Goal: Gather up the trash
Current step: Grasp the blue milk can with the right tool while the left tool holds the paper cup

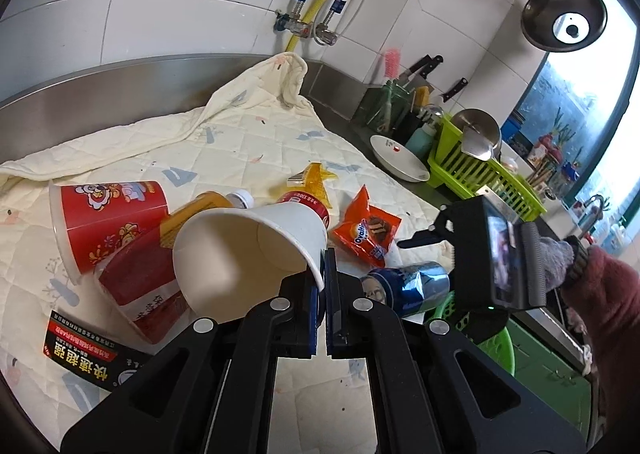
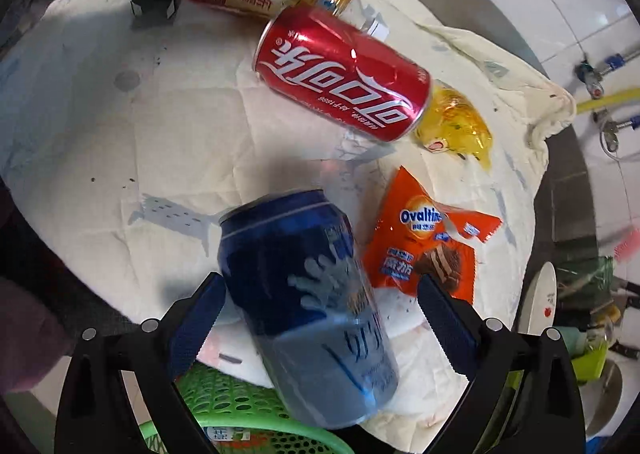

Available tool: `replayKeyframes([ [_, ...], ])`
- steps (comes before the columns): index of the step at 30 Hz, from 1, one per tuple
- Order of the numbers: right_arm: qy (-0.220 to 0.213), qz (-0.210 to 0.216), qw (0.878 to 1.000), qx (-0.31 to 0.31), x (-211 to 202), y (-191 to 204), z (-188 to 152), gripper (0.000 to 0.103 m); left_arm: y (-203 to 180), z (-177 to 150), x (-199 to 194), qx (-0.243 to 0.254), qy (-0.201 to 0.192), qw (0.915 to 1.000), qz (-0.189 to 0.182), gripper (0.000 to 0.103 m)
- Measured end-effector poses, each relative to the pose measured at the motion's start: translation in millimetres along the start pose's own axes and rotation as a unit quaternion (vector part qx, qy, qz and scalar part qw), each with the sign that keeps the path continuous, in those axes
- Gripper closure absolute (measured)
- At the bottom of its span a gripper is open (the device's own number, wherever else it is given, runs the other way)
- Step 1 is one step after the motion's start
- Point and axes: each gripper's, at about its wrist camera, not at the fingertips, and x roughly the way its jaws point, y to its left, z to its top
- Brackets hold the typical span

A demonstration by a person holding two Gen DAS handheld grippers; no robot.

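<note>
On quilt point(image 1: 248, 134): left gripper point(image 1: 322, 274) pinches paper cup point(image 1: 248, 250); right gripper point(image 2: 320, 318) spread, blue can point(image 2: 308, 302) between.

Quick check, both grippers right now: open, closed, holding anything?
Left gripper: shut on the rim of the white paper cup.
Right gripper: open, with the blue can between its fingers above the green basket, blurred, apparently just released.

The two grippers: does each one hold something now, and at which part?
The left gripper pinches the white paper cup at its rim. The right gripper is open around the blurred blue can, no grip visible.
</note>
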Motion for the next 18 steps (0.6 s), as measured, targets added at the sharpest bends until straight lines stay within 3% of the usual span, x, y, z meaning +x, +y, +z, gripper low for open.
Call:
replayKeyframes([
  [2,0.002,0.006,1.0,-0.001,4.3,2.6,1.8,0.014,1.3,-0.6,-0.7,0.001,0.0,1.0,-0.001,0.102],
  [4,0.006,0.01,1.0,0.003,7.6,5.5,2.6,0.031,1.8,-1.0,-0.7,0.001,0.001,1.0,-0.003,0.102],
  [12,-0.032,0.015,0.991,0.129,-11.7,-3.1,-12.7,0.031,-6.5,-6.0,-2.7,0.008,0.001,0.9996,-0.026,0.102],
  [14,-0.045,0.006,0.984,0.171,-22.4,-3.8,-21.5,0.031,-11.8,-7.4,-3.1,0.01,0.003,0.9992,-0.039,0.102],
  [18,-0.087,0.007,0.955,0.284,-51.2,-5.9,-58.2,0.031,-27.9,-11.6,-3.1,0.024,0.009,0.9976,-0.064,0.102],
])
